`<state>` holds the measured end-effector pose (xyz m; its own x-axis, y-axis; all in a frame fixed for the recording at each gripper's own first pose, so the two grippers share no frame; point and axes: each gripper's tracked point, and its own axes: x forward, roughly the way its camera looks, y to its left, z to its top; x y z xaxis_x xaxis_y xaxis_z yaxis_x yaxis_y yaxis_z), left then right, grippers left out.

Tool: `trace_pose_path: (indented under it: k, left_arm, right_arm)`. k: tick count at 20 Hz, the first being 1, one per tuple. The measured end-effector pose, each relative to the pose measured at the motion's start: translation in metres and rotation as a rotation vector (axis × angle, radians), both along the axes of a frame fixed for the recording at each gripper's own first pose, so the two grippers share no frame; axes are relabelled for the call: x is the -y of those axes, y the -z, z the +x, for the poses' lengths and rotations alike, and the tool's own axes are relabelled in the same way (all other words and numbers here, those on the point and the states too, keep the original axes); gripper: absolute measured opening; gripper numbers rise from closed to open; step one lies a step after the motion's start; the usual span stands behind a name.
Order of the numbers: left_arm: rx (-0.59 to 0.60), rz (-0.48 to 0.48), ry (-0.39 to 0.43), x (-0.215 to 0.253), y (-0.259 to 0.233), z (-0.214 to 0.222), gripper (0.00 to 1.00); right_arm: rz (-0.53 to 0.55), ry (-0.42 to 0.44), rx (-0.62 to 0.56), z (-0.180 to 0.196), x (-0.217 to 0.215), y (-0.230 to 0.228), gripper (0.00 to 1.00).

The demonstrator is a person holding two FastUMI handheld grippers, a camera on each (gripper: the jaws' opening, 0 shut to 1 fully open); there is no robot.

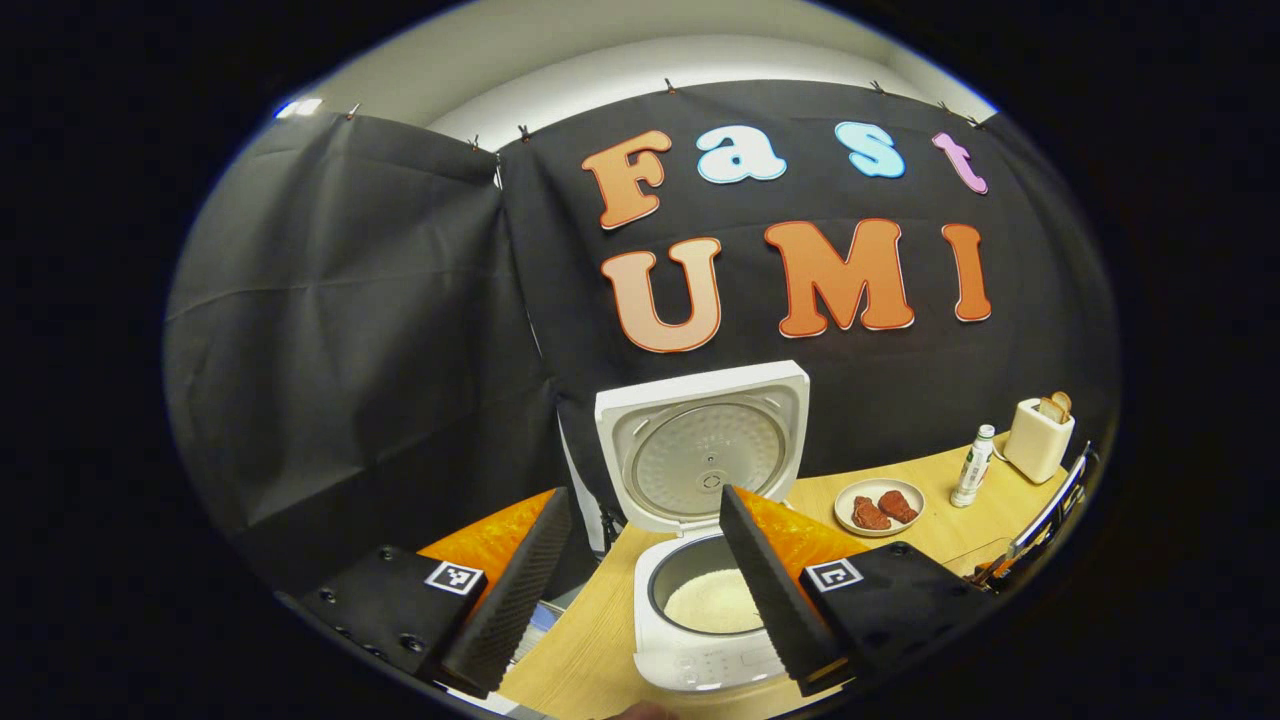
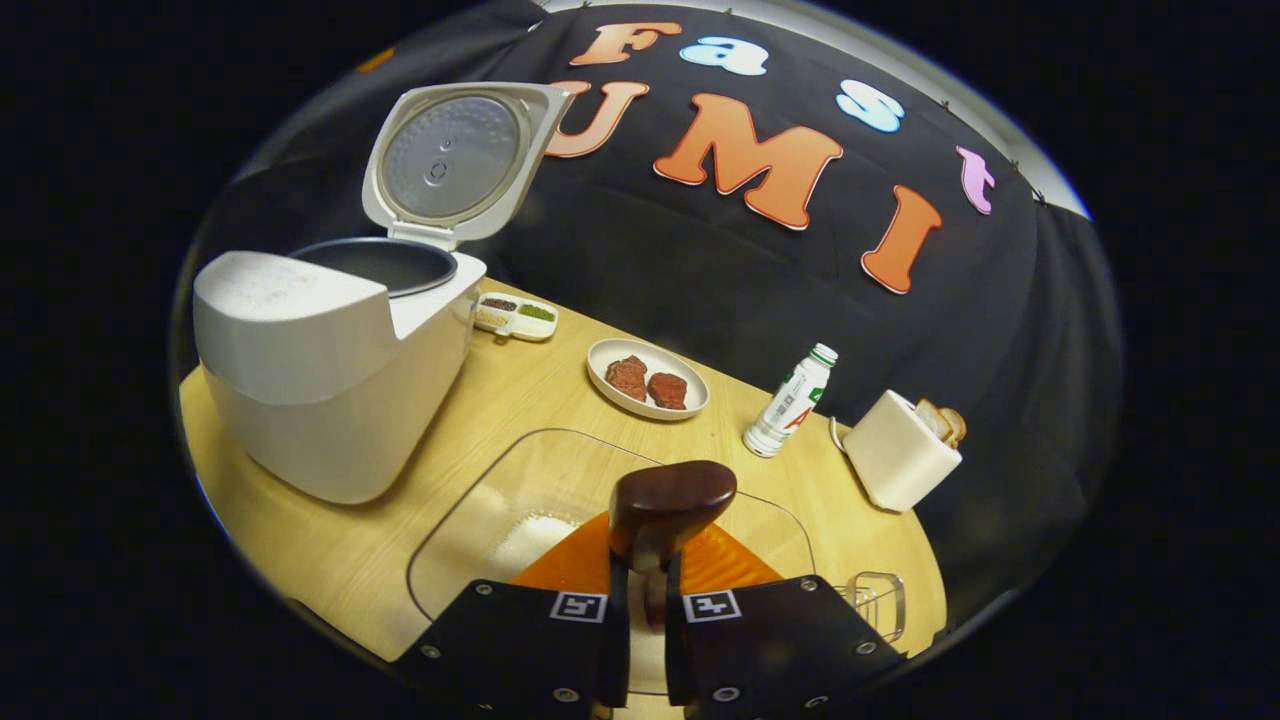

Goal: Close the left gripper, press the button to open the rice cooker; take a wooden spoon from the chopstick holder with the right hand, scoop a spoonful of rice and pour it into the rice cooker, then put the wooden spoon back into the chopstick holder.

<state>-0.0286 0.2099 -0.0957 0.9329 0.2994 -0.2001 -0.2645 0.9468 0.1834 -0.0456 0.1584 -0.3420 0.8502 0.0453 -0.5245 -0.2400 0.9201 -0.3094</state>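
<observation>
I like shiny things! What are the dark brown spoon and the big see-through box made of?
The dark brown spoon looks like polished wood: deep brown, with a soft gloss on its rounded bowl. The see-through box seems to be clear plastic, perhaps glass: the table shows through its walls and its rim catches light. The right gripper is clamped on the spoon's handle.

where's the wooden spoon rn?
In the right gripper view the wooden spoon is clamped in the right tool, bowl up, above the clear rice container, right of the open rice cooker.
</observation>
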Motion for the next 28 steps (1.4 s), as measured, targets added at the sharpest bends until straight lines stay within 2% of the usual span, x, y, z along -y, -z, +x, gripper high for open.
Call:
trace_pose_path:
  k: [6,9,13,16,19,24,28]
  left_arm:
    - [-0.02,-0.013,0.007,-0.017,0.008,0.01,1.0]
    - [-0.021,-0.009,0.017,-0.021,0.01,0.012,0.99]
    - [-0.03,0.006,0.034,-0.024,0.012,0.013,1.0]
    - [-0.033,0.007,0.037,-0.025,0.014,0.017,1.0]
    - [-0.034,0.002,0.038,-0.024,0.014,0.018,0.99]
    - [-0.041,0.003,0.046,-0.017,0.013,0.025,1.0]
    - [-0.029,0.028,0.066,-0.005,0.002,0.032,1.0]
  right_arm:
    - [0.27,0.066,-0.116,-0.012,-0.036,-0.004,0.14]
    - [0.426,0.158,-0.204,-0.012,-0.037,-0.002,0.14]
    - [0.667,0.331,-0.326,-0.005,-0.018,0.008,0.14]
    - [0.783,0.42,-0.373,-0.005,-0.006,0.014,0.14]
    - [0.853,0.449,-0.401,-0.003,-0.002,0.016,0.14]
    - [0.976,0.418,-0.437,0.007,0.005,0.013,0.14]
    - [1.123,0.441,-0.453,0.015,0.019,0.013,0.14]
